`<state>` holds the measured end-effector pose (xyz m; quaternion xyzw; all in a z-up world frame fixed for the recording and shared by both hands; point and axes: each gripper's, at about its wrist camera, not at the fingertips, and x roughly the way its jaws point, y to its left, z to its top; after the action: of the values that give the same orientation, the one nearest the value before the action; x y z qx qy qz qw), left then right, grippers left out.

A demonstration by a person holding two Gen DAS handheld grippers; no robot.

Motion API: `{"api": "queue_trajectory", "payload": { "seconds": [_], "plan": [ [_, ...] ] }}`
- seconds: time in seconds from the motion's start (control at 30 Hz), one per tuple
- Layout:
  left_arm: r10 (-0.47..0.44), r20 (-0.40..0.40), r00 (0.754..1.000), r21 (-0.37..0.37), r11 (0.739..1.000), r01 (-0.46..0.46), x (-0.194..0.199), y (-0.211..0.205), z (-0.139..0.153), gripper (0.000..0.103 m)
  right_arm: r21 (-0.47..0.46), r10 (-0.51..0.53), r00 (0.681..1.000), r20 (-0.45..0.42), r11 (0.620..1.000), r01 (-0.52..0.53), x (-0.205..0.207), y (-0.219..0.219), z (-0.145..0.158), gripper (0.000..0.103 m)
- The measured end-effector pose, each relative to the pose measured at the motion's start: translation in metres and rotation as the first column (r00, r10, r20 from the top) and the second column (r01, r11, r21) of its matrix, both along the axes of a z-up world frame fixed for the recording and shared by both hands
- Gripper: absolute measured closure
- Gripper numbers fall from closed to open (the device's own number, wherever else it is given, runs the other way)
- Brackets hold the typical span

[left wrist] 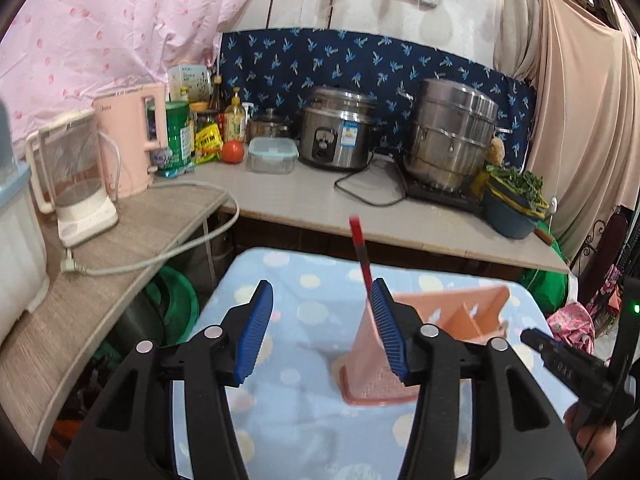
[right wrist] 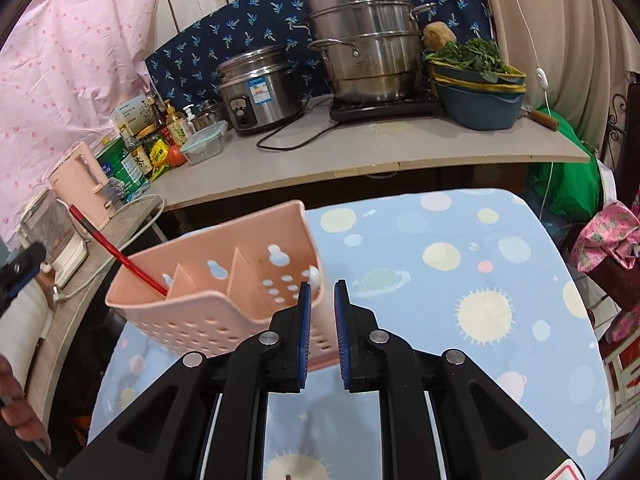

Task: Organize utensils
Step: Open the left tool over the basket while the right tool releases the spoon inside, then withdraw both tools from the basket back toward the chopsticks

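Note:
A pink perforated utensil holder (left wrist: 452,320) (right wrist: 224,280) stands on the table's blue dotted cloth (left wrist: 288,276) (right wrist: 440,248). A red chopstick (left wrist: 360,248) (right wrist: 116,252) leans out of its end compartment. My left gripper (left wrist: 322,284) is open, and its right finger is just in front of the chopstick without gripping it. My right gripper (right wrist: 323,286) hangs over the holder's other end with a narrow gap between its pads and nothing in that gap. A white utensil tip (right wrist: 315,276) pokes up from the compartment just beyond its left finger. The right gripper (left wrist: 560,360) also shows in the left wrist view.
Behind the table runs a counter (right wrist: 360,148) with a rice cooker (left wrist: 336,136) (right wrist: 256,84), a steel steamer pot (left wrist: 448,136) (right wrist: 364,40), a blue basin of greens (left wrist: 512,204) (right wrist: 476,92) and bottles. A side shelf on the left holds a pink kettle (left wrist: 128,140) and a loose cable.

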<state>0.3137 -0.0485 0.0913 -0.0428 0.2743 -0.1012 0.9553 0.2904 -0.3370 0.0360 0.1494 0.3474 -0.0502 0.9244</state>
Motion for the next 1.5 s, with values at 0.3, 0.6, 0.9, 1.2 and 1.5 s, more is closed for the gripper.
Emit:
{"api": "queue_trajectory", "payload": {
  "seconds": [0.3, 0.6, 0.9, 1.2, 1.5],
  "plan": [
    [-0.016, -0.123, 0.992, 0.074, 0.997, 0.025, 0.011, -0.023, -0.06, 0.055, -0.055, 0.003, 0.999, -0.045, 0.998, -0.005, 0.012, 0.002, -0.024, 0.09],
    [0.016, -0.135, 0.991, 0.091, 0.996, -0.003, 0.033, -0.023, -0.072, 0.055, -0.032, 0.069, 0.997, -0.046, 0.997, -0.071, 0.012, 0.021, -0.028, 0.09],
    [-0.005, -0.142, 0.99, 0.062, 0.998, 0.014, 0.023, -0.012, -0.07, 0.055, -0.028, 0.138, 0.989, -0.043, 0.99, -0.14, 0.011, 0.041, -0.03, 0.09],
    [-0.059, -0.164, 0.985, 0.105, 0.992, 0.077, 0.017, -0.038, -0.085, 0.055, -0.025, 0.204, 0.978, -0.039, 0.978, -0.205, 0.01, 0.05, -0.031, 0.09],
    [-0.018, -0.184, 0.983, 0.113, 0.993, 0.04, 0.04, -0.04, -0.093, 0.055, -0.02, 0.194, 0.98, -0.05, 0.981, -0.195, -0.007, 0.045, -0.033, 0.09]
  ]
}}
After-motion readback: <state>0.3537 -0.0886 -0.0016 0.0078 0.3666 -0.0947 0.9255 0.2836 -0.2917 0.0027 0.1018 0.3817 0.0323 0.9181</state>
